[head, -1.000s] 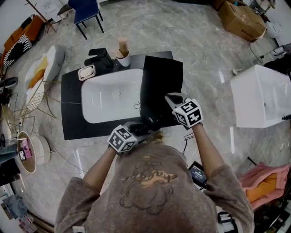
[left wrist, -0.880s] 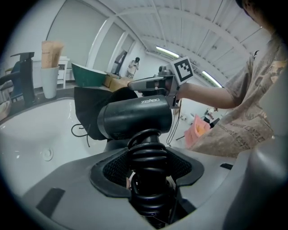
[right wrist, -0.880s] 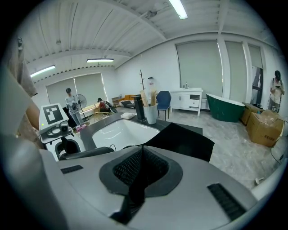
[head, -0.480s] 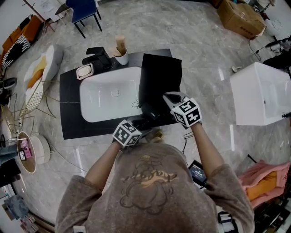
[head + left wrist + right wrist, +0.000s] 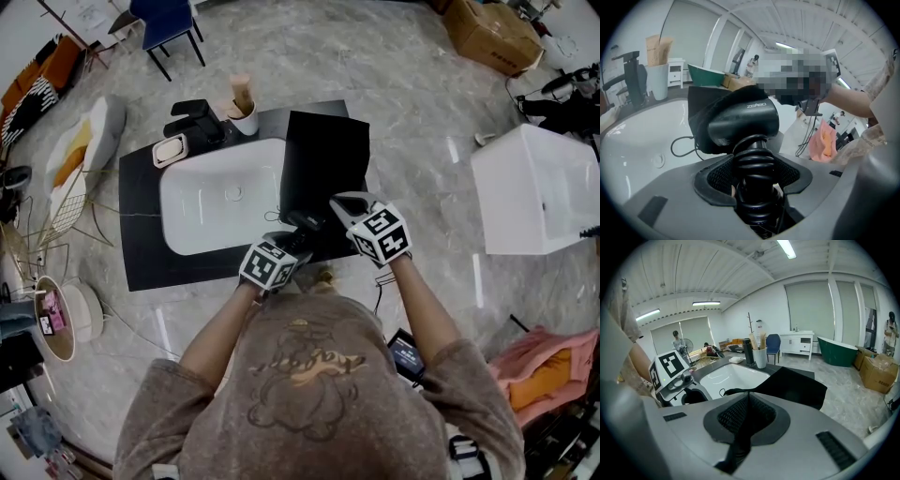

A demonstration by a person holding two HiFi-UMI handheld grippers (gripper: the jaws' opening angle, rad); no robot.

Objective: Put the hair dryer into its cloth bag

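Observation:
The black hair dryer (image 5: 745, 119) is held by its ribbed handle in my left gripper (image 5: 752, 174), whose jaws stand wide around it. Its head pokes into the mouth of the black cloth bag (image 5: 704, 101). In the head view the bag (image 5: 323, 155) lies flat on the counter to the right of the basin, with the dryer (image 5: 302, 225) at its near edge and my left gripper (image 5: 295, 239) behind it. My right gripper (image 5: 344, 202) is shut on the near edge of the bag (image 5: 797, 387), and black cloth runs pinched between its jaws (image 5: 746, 412). A thin drawstring (image 5: 678, 144) loops over the basin.
A white sink basin (image 5: 187, 220) is set in a black counter (image 5: 141, 244). At the back stand a black faucet (image 5: 192, 117), a cup of brushes (image 5: 244, 112) and a soap dish (image 5: 174, 148). A white tub (image 5: 534, 187) is off to the right.
My left gripper has carried the dryer to the right and further in, towards the bag's mouth. The right gripper has kept its place on the bag's edge.

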